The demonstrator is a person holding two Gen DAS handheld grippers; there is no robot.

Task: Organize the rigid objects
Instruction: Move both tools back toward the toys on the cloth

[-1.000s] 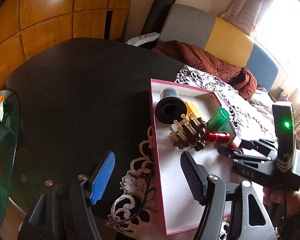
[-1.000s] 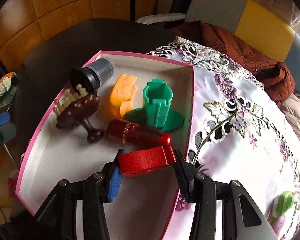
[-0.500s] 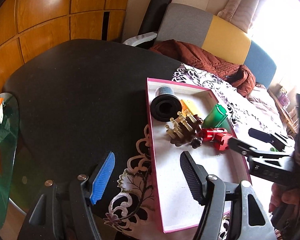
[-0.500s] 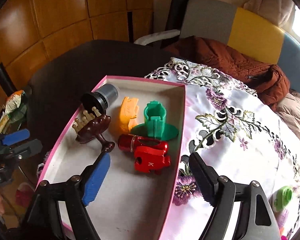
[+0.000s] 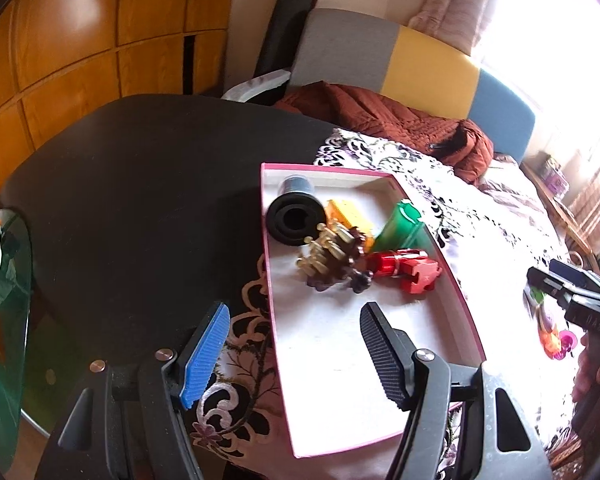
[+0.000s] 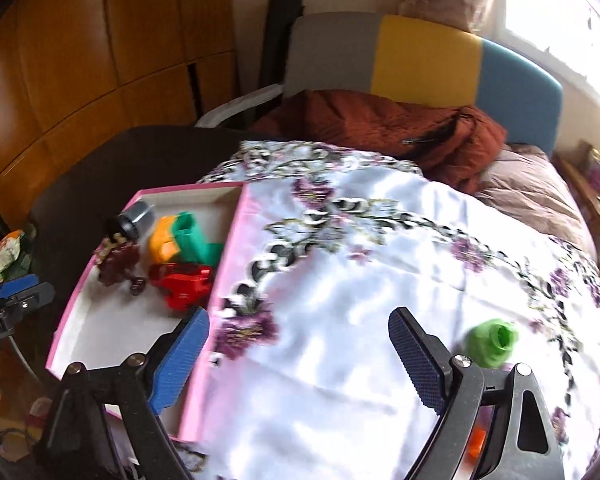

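My right tongs (image 6: 298,354) have just been opening and stand wide with nothing between them, hanging over the flowered cloth (image 6: 380,280). My left tongs (image 5: 296,354) are also wide and empty, poised at the near rim of the pink box (image 5: 466,308).

The red piece (image 6: 186,282) lies inside the box at about ten o'clock from my right tongs, touching the red cylinder (image 5: 388,260) and just beside the brown comb-like piece (image 6: 118,262). The pile is crowded there, with the green part (image 6: 196,240), the orange piece (image 6: 162,240) and the black roll (image 5: 296,220) behind it.

The green cap (image 6: 492,342) sits on the cloth at about three o'clock, just beside my right finger. I judge it the likeliest next pick. The risk: that finger may knock it before the tongs straddle it, and being round it could roll off across the slack cloth. More small bits show low under the tongs, too blurred to name. Dragging the cloth could also shift the box.
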